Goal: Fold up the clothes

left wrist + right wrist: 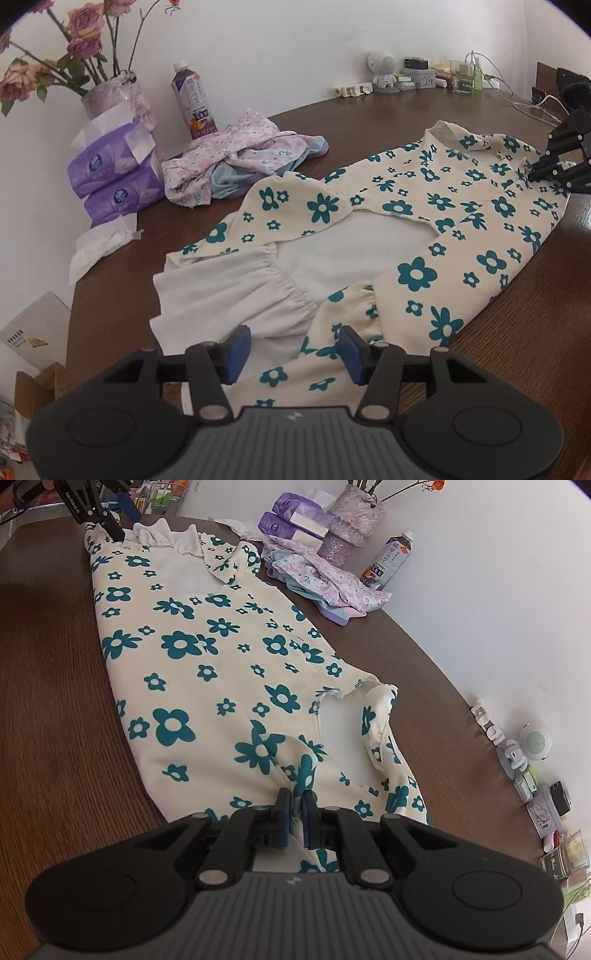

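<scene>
Floral dress (207, 657) (cream, teal-flowered, ruffled) lies flat; right tongs (295, 805) pinch its fabric, left tongs (291, 354) gape.

the left gripper (293, 354) hovers with jaws apart over the hem of a cream floral dress (424, 221) spread on the brown desk (369, 110).
</scene>
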The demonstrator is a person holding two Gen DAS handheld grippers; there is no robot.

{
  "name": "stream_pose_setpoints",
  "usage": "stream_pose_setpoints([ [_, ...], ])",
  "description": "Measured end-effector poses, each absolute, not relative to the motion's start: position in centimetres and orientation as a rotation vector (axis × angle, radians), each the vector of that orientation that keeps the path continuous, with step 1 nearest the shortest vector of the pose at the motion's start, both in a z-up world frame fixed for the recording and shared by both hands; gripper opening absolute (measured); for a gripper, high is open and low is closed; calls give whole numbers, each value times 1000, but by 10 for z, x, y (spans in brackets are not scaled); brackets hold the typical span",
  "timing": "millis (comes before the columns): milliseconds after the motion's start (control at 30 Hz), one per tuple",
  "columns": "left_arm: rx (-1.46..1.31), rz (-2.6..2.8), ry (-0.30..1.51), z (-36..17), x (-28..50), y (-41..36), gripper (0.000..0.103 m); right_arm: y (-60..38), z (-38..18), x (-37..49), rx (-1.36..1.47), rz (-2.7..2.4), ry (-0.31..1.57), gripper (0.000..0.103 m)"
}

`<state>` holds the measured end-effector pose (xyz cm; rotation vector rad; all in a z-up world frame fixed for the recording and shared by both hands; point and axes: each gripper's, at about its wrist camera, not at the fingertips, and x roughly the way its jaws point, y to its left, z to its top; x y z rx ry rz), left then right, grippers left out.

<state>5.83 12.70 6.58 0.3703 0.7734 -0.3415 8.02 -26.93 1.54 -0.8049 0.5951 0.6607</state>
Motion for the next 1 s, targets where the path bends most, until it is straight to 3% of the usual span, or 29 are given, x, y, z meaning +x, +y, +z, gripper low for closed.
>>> stream_pose_setpoints([
  [133, 285, -314, 783, 66, 52, 144, 53, -268, 14, 79, -811, 651, 589, 7],
  [267, 197, -263, 800, 62, 45, 163, 64, -269, 14, 79, -800, 650, 589, 7],
  [433, 86, -199, 818, 58, 36, 187, 63, -270, 15, 78, -789, 647, 587, 7],
  [533, 31, -199, 800, 58, 37, 198, 5, -269, 15, 78, -796, 642, 588, 7],
  [567, 26, -197, 784, 61, 37, 200, 1, -268, 15, 78, -798, 641, 589, 7],
  [1000, 163, -129, 757, 46, 52, 186, 1, -269, 14, 72, -792, 620, 574, 7],
])
